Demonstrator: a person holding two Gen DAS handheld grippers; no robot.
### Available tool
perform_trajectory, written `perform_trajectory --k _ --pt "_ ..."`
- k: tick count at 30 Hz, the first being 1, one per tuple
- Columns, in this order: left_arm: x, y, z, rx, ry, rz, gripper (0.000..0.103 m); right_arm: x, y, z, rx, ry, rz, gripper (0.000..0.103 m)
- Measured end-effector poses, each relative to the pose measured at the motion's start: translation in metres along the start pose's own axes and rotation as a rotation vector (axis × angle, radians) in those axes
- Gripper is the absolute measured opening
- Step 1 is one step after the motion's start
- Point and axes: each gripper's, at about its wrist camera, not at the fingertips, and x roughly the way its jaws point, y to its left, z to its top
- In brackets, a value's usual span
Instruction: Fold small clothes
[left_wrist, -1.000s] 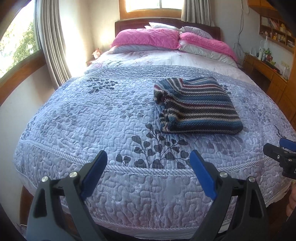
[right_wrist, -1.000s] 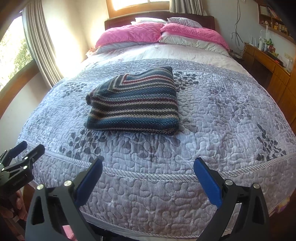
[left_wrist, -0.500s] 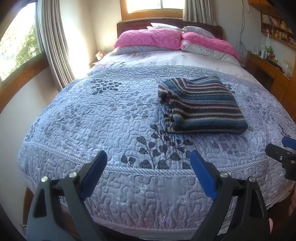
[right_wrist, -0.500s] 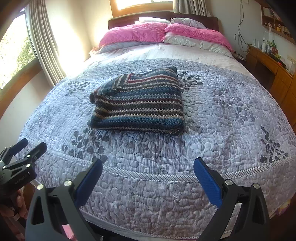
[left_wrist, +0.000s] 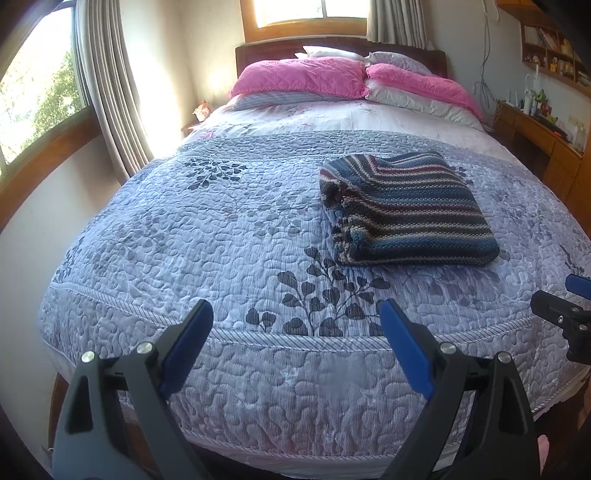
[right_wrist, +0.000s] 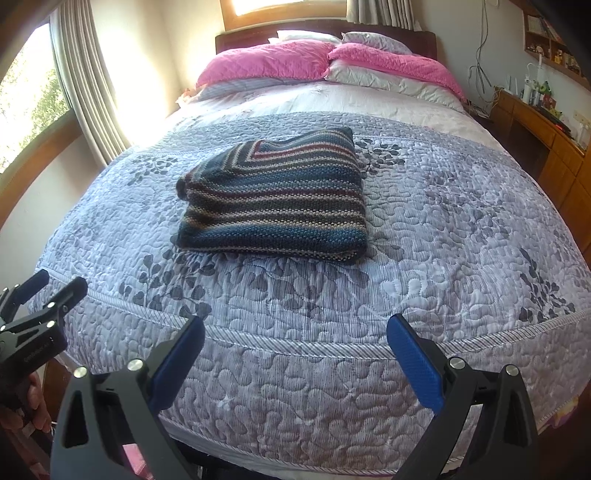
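**Fold looks finished; both grippers stand clear at the foot of the bed**

We start with the bed (left_wrist: 155, 236), which fills both views under a lilac quilt printed with dark leaf sprays. At its far end lie the pink pillows (left_wrist: 303, 75) against the headboard, with a wooden desk (right_wrist: 546, 136) along the right wall and curtained windows to the left and far side.

On the quilt, around the middle of the bed and a little right of centre in the left wrist view, sits the striped knit garment (left_wrist: 406, 210). We see it as a compact, roughly rectangular stack: layered edges show along its left side, the near edge is a rounded fold, and the top face lies flat. No sleeve or loose flap trails out of it. We judge the folding of this piece to be done, or all but done; at most a slight squaring of the bunched far-left corner (right_wrist: 186, 186) might remain. No other small clothes appear on the quilt, so whether more are left to fold we cannot tell from here.

The left gripper (left_wrist: 295, 339) hovers over the near edge of the bed with its fingers (left_wrist: 188, 343) spread wide and nothing between them. The right gripper (right_wrist: 295, 354) hangs just beside it, to its right, fingers (right_wrist: 413, 365) likewise released and empty. Both are well apart from the garment, touching nothing, which reads to us as a stance of standing off rather than reaching in.
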Motion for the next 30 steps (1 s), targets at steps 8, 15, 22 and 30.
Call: perform_trajectory --k 8,15,22,30 --pt "0.0038 0.0013 -0.0017 -0.002 0.006 0.005 0.091 0.0036 0.0000 -0.0001 -0.002 0.014 -0.008 0.099" --pt "0.0071 0.0020 -0.0026 0.001 0.015 0.006 0.091 0.0058 -0.0008 -0.0002 0.001 0.021 -0.017 0.099" --pt "0.0081 0.0015 -0.0025 0.003 0.018 0.006 0.091 0.0077 -0.0038 -0.0023 0.011 0.026 -0.015 0.099" --pt "0.0080 0.0009 -0.0028 0.005 0.019 0.008 0.091 0.0095 -0.0047 -0.0030 0.014 0.032 -0.023 0.099"
